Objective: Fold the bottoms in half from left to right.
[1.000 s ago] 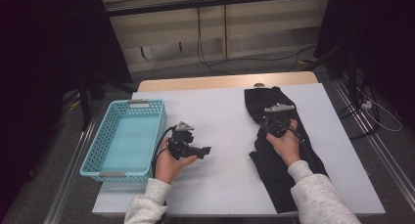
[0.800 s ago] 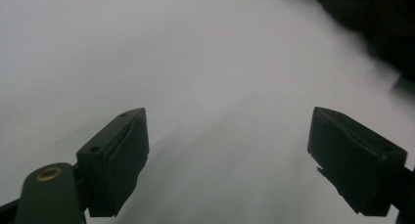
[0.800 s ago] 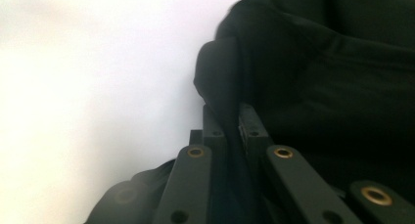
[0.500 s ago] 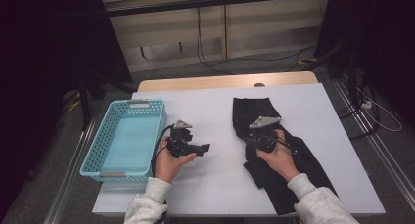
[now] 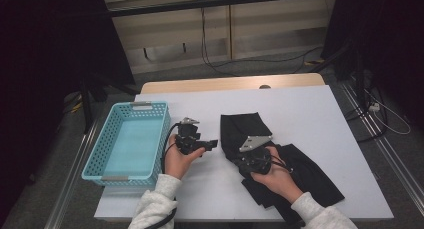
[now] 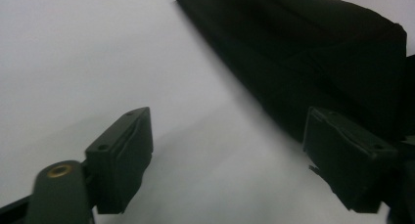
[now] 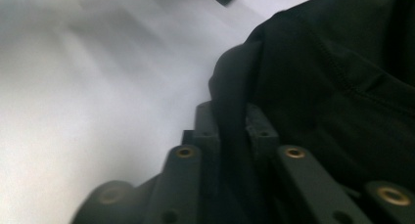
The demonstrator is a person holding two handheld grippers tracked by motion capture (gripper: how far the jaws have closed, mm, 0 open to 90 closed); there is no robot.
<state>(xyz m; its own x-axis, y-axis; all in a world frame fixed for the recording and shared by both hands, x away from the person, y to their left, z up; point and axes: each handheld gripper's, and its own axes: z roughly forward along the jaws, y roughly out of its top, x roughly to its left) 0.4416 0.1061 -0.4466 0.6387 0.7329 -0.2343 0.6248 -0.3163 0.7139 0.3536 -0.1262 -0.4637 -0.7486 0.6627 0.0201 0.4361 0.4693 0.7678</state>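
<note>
Pinching a fold of the black garment [image 7: 342,87], right gripper [image 7: 230,131] has cloth wedged between its jaws; they've just been easing open slightly, but the fabric sits clamped between the pads in the right gripper view. From the high view the right gripper [image 5: 248,156] sits on the garment's [image 5: 300,174] near-left part, grey plate on top, the person's hand behind it.

Left gripper [image 6: 227,155]: jaws wide apart, nothing between them, only bare white table [image 6: 73,53] under the gap. They've just been closing a touch. Garment edge [image 6: 303,57] lies ahead and to the right in the left gripper view, near the right jaw; can't tell if it touches. High view puts the left gripper [image 5: 212,145] just left of the garment, jaws pointing toward it, cable trailing back along the sleeve.

Garment is crumpled on the table [image 5: 320,114], right of centre, running to the near edge. Blue basket [image 5: 100,154] stands at the table's left edge, well apart from the cloth.
</note>
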